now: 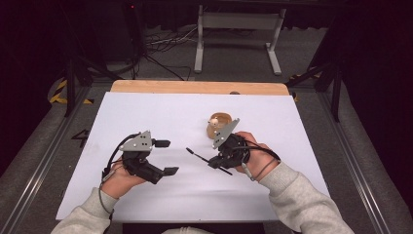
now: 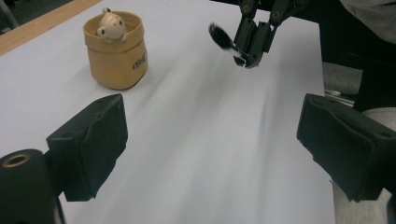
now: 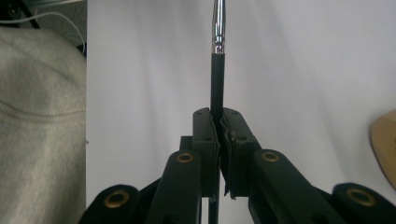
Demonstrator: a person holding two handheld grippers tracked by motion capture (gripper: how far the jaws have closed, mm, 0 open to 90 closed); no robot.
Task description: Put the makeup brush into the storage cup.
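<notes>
Black brush point(image 1: 204, 159) sits pinched tight in your right gripper point(image 1: 214, 163); your left gripper point(image 1: 165, 157) has its jaws spread, nothing between them.

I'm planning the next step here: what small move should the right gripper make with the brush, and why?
Probably carry the brush toward the tan holder: the right gripper is shut on its handle, and the holder stands upright just behind it, while the left gripper is open with nothing between its jaws.
</notes>
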